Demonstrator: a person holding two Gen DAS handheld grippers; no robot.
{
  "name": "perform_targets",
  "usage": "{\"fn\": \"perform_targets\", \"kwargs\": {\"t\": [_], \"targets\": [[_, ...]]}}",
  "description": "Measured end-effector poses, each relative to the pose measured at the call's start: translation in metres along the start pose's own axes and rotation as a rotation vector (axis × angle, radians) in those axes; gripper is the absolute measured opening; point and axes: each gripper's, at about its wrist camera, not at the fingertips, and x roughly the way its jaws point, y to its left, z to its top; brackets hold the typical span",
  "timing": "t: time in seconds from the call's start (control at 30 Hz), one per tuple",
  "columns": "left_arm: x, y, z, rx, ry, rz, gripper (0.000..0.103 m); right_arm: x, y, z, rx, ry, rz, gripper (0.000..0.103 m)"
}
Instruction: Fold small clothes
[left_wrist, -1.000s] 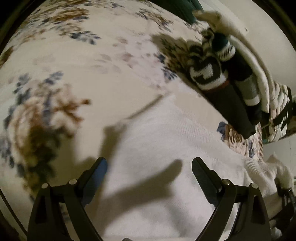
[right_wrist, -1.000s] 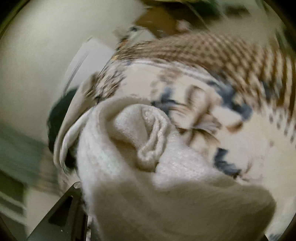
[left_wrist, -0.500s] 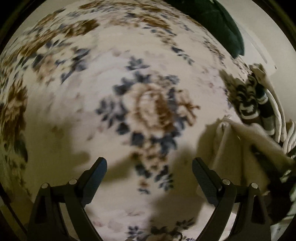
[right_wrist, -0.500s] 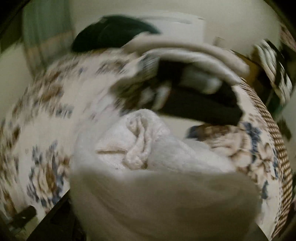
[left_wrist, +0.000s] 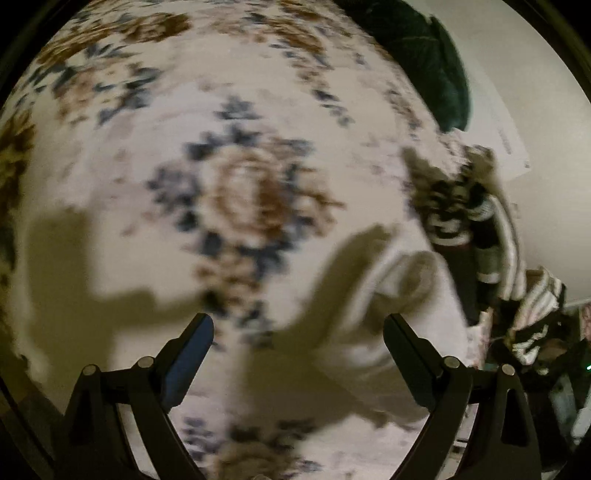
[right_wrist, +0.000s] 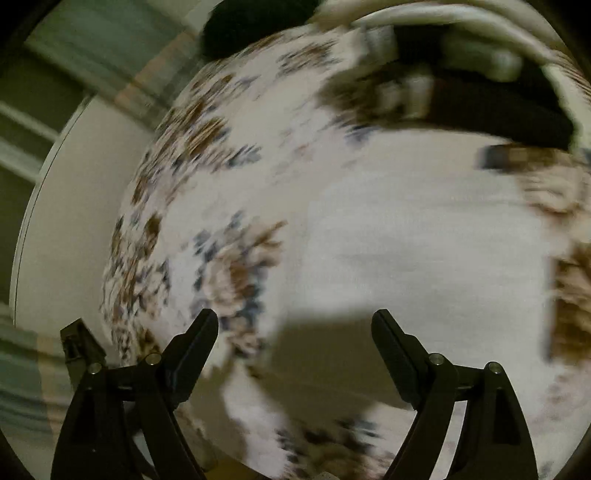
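Observation:
A white knitted garment (right_wrist: 424, 240) lies on the floral bed cover (right_wrist: 221, 266), ahead and to the right of my right gripper (right_wrist: 295, 317). That gripper's jaws are opening, and nothing sits between them. In the left wrist view the same white garment (left_wrist: 406, 295) is bunched at the lower right, just past the right finger. My left gripper (left_wrist: 298, 325) hovers open over the floral cover (left_wrist: 240, 192) and holds nothing. Both views are blurred.
A pile of dark and striped clothes (left_wrist: 458, 221) lies beyond the white garment, seen also in the right wrist view as a dark pile (right_wrist: 480, 99). A dark green cloth (left_wrist: 424, 55) sits at the far edge. The cover's edge (right_wrist: 122, 229) drops off at left.
The right gripper held the white garment bunched up close; now its jaws stand apart and the garment lies on the cover. The left view swung off the garment onto the floral pattern.

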Motion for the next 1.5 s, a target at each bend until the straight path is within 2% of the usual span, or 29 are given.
{"fn": "perform_targets", "kwargs": {"t": [0.13,0.23,0.3,0.37,0.43,0.5,0.6,0.7,0.77,0.83,0.97,1.07,1.17,1.2,1.37,1.5], "targets": [[0.031,-0.039,-0.008,0.033,0.041,-0.053,0.094,-0.04,-0.065,0.006,0.087,-0.028,-0.092,0.087],[0.066,-0.049,-0.014,0.075,0.073,0.019,0.094,-0.037,-0.113,0.012,0.154,-0.01,-0.142,0.087],[0.079,-0.04,-0.015,0.022,0.119,0.044,0.094,-0.031,-0.138,0.01,0.222,0.014,-0.132,0.087],[0.063,-0.027,-0.018,-0.034,0.077,0.052,0.094,-0.034,-0.149,0.009,0.252,0.011,-0.106,0.087],[0.043,-0.021,-0.024,0.013,0.032,0.15,0.094,-0.036,-0.134,0.008,0.137,-0.012,-0.146,0.087],[0.029,-0.01,-0.032,0.053,0.006,0.26,0.094,-0.026,-0.096,0.002,-0.091,-0.024,-0.241,0.087],[0.019,0.019,-0.043,0.052,0.03,0.383,0.094,0.01,-0.023,-0.034,-0.572,-0.036,-0.436,0.087],[0.006,0.048,-0.053,0.029,0.035,0.458,0.094,0.061,0.033,-0.091,-1.04,-0.122,-0.584,0.087],[-0.002,0.062,-0.059,0.013,0.031,0.497,0.094,0.09,0.049,-0.117,-1.239,-0.172,-0.642,0.087],[-0.007,0.074,-0.063,-0.022,0.029,0.504,0.094,0.119,0.058,-0.135,-1.383,-0.207,-0.689,0.087],[-0.011,0.086,-0.069,-0.067,0.022,0.494,0.094,0.154,0.07,-0.145,-1.522,-0.293,-0.784,0.087],[-0.011,0.085,-0.073,-0.068,0.021,0.478,0.094,0.16,0.079,-0.14,-1.506,-0.309,-0.796,0.087],[-0.012,0.089,-0.074,-0.088,0.026,0.477,0.093,0.162,0.086,-0.155,-1.567,-0.311,-0.786,0.087],[-0.011,0.09,-0.074,-0.095,0.029,0.477,0.094,0.16,0.087,-0.158,-1.569,-0.308,-0.772,0.087],[-0.014,0.093,-0.075,-0.097,0.023,0.485,0.094,0.172,0.079,-0.158,-1.572,-0.29,-0.82,0.087],[-0.013,0.082,-0.076,-0.083,0.016,0.488,0.094,0.171,0.079,-0.149,-1.531,-0.342,-0.837,0.087]]}}
